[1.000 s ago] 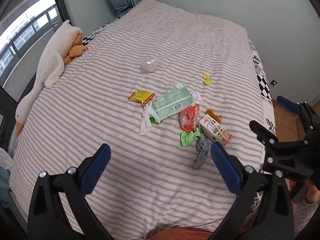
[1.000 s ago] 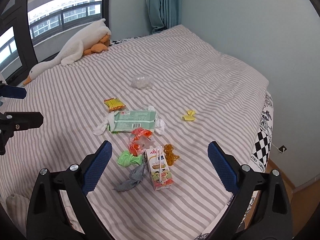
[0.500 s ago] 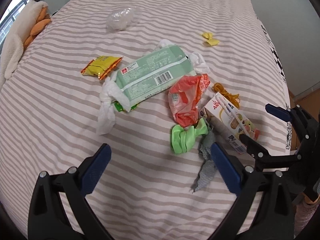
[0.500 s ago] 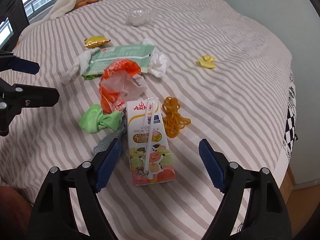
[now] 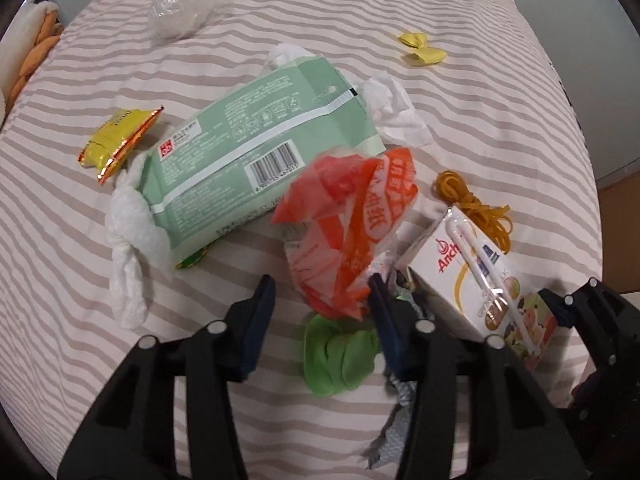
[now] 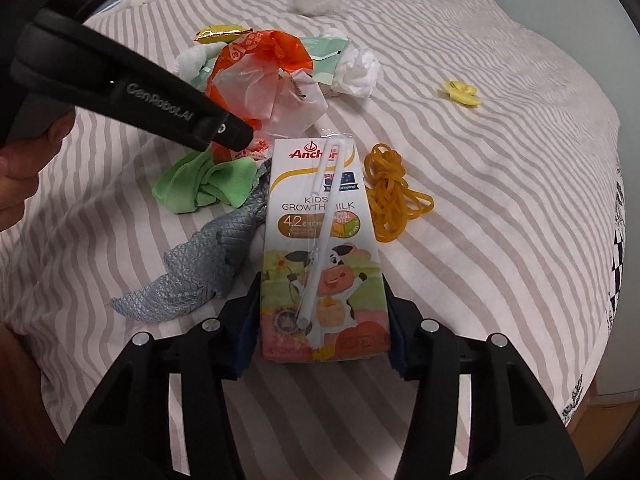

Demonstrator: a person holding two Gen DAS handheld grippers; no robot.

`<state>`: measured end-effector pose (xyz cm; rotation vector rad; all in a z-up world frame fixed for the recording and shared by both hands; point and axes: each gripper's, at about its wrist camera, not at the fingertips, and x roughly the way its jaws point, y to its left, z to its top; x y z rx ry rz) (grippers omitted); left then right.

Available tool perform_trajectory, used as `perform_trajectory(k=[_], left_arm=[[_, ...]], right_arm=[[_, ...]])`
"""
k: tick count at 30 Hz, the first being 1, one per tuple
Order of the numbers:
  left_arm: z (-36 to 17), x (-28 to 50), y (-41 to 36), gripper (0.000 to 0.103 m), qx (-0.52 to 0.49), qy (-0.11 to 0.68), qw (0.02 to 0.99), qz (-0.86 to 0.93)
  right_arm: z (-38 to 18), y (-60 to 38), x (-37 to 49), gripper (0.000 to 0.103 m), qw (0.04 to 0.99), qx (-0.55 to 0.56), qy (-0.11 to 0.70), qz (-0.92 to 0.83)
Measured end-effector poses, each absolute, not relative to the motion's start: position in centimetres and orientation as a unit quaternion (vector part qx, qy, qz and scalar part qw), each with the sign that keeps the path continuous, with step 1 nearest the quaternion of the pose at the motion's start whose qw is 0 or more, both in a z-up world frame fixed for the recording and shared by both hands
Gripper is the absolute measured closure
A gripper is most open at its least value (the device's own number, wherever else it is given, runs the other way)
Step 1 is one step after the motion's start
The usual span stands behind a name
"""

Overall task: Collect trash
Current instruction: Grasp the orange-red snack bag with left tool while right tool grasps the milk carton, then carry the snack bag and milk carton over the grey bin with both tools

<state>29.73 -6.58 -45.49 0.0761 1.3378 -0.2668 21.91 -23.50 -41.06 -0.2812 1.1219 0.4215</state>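
Observation:
Trash lies on a striped bed. My right gripper (image 6: 320, 312) has its jaws against both sides of an Anchor milk carton (image 6: 320, 240), which lies flat with a straw on top; the carton also shows in the left wrist view (image 5: 480, 276). My left gripper (image 5: 322, 300) is partly open, its jaws straddling the lower end of an orange plastic bag (image 5: 352, 224) above a green crumpled cloth (image 5: 340, 356). The orange bag (image 6: 260, 80) and green cloth (image 6: 204, 188) show beside the carton in the right wrist view.
A green wipes pack (image 5: 260, 144), white tissues (image 5: 396, 108), a yellow snack wrapper (image 5: 116, 144), a clear plastic wad (image 5: 184, 12), a yellow bow (image 5: 420, 50), orange rubber bands (image 6: 388, 196) and a grey rag (image 6: 204, 276) lie around. The bed edge is at the right.
Both grippers moved down and forward to the trash pile. The right jaws narrowed onto the milk carton. The left jaws narrowed around the orange bag's end.

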Motion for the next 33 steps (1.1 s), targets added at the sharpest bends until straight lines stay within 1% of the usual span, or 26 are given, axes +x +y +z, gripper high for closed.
perform_trajectory(k=[3, 5, 7, 15, 22, 27, 33], left_arm=[[-45.6, 29.7, -7.0, 0.071, 0.048, 0.610, 0.782, -0.121], [-45.1, 29.1, -7.6, 0.078, 0.066, 0.597, 0.790, -0.119], [-44.5, 28.4, -8.1, 0.081, 0.083, 0.585, 0.798, -0.120], [-40.8, 24.2, -8.6, 0.081, 0.123, 0.544, 0.822, -0.113], [-38.0, 19.8, -9.7, 0.081, 0.132, 0.526, 0.831, -0.123], [-35.9, 16.4, -12.0, 0.081, 0.145, 0.513, 0.835, -0.134], [-34.1, 13.2, -16.5, 0.081, 0.173, 0.495, 0.836, -0.164]], right_arm=[[-40.8, -23.6, 21.7, 0.054, 0.820, -0.130, 0.519, 0.203], [-40.5, -23.6, 21.4, 0.054, 0.823, -0.131, 0.514, 0.203], [-39.9, -23.7, 21.3, 0.054, 0.827, -0.133, 0.509, 0.197], [-36.8, -25.1, 20.5, 0.054, 0.847, -0.120, 0.489, 0.172], [-33.4, -27.3, 18.0, 0.054, 0.865, -0.104, 0.467, 0.154], [-30.8, -30.2, 14.9, 0.054, 0.879, -0.084, 0.450, 0.132], [-29.2, -36.6, 10.3, 0.054, 0.891, -0.052, 0.445, 0.077]])
